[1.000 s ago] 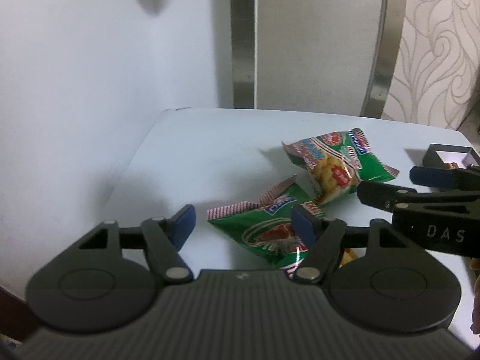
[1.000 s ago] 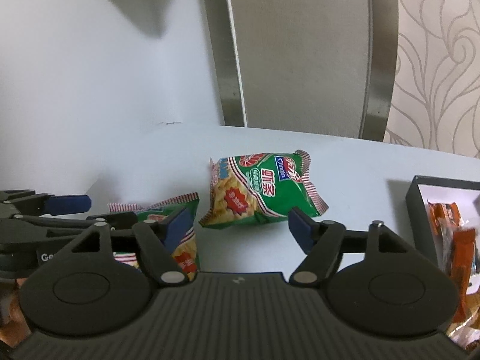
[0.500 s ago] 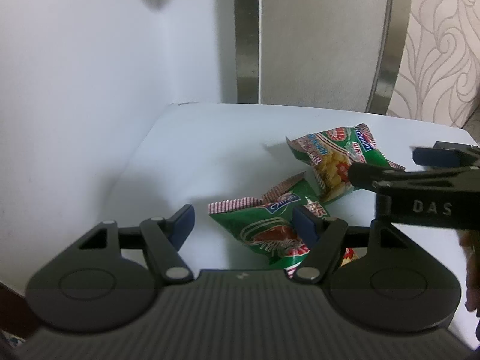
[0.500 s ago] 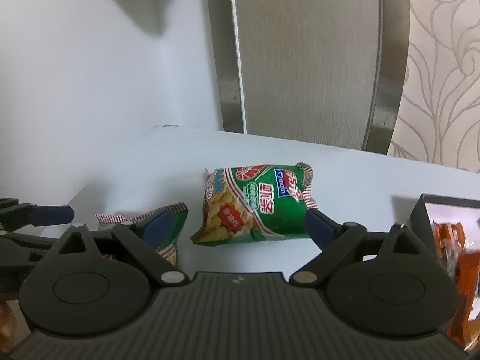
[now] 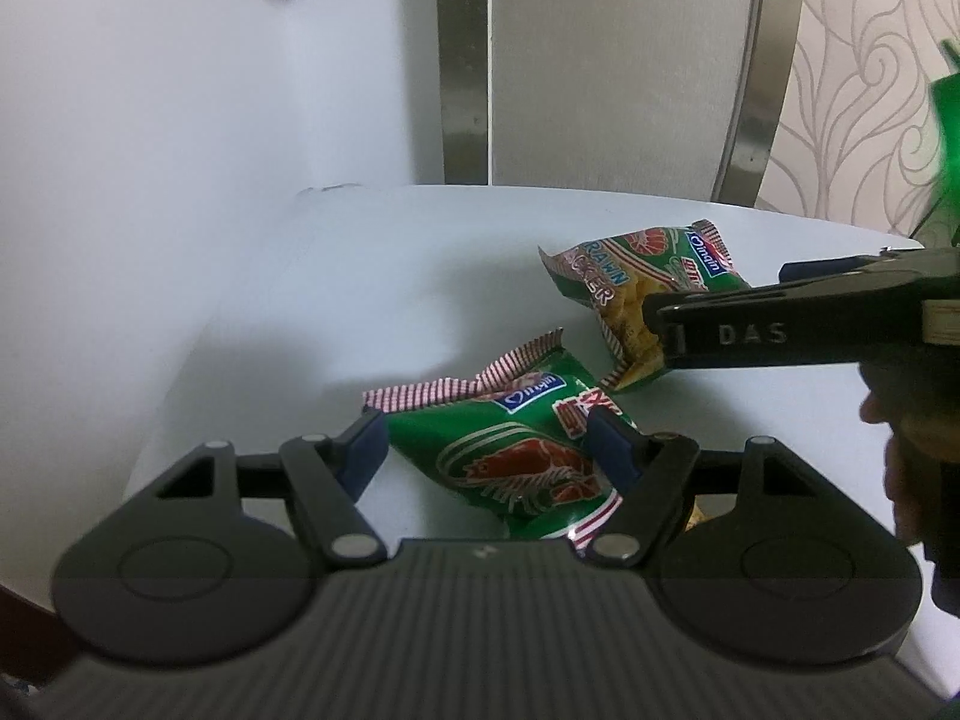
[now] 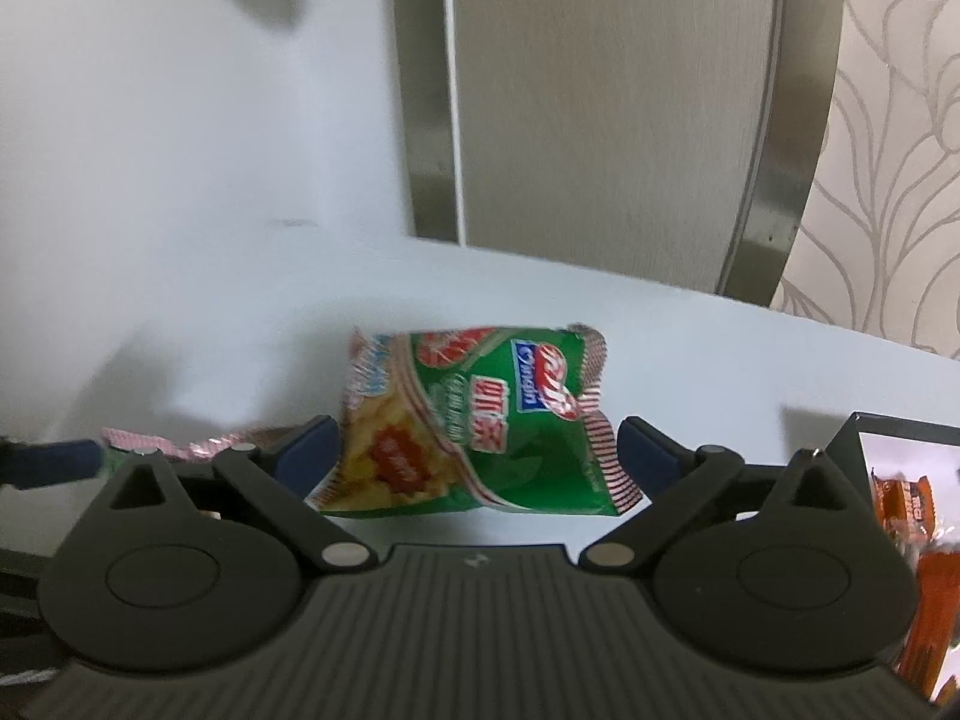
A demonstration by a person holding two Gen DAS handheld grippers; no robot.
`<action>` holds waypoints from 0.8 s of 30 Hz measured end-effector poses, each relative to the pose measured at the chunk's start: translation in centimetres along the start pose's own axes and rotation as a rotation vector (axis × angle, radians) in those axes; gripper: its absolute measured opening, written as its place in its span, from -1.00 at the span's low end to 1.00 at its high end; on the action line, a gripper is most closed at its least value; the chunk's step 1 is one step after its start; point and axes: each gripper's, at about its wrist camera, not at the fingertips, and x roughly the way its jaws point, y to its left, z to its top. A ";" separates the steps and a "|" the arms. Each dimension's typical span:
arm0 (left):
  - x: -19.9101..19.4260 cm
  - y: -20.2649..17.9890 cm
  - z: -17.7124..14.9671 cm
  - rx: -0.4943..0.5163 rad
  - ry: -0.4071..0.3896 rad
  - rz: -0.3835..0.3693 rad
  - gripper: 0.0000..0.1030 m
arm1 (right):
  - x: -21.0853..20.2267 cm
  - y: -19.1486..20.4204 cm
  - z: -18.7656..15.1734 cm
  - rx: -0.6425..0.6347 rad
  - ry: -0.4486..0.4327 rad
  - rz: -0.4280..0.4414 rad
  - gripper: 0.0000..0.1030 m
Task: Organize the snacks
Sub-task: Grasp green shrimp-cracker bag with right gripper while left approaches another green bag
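Two green prawn-cracker packets lay on the pale table (image 5: 252, 312): the nearer packet (image 5: 516, 456) was framed between the parted jaws of the left gripper (image 5: 486, 450), unpinched, while the farther packet (image 6: 474, 426) was straddled by the right gripper (image 6: 480, 450), whose jaws had just been opened wide (presumably to clear its bulk). Only the right wrist view showed the black box (image 6: 900, 426) of orange snacks.

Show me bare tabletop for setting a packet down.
Free: the table between the wall and the two green prawn cracker packets, plus its far strip by the chair. Crowded: beside the black box.
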 end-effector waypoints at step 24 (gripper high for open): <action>0.1 0.1 0.4 -0.001 0.015 -0.010 0.44 | 6.3 1.2 1.6 -0.087 0.040 0.009 0.75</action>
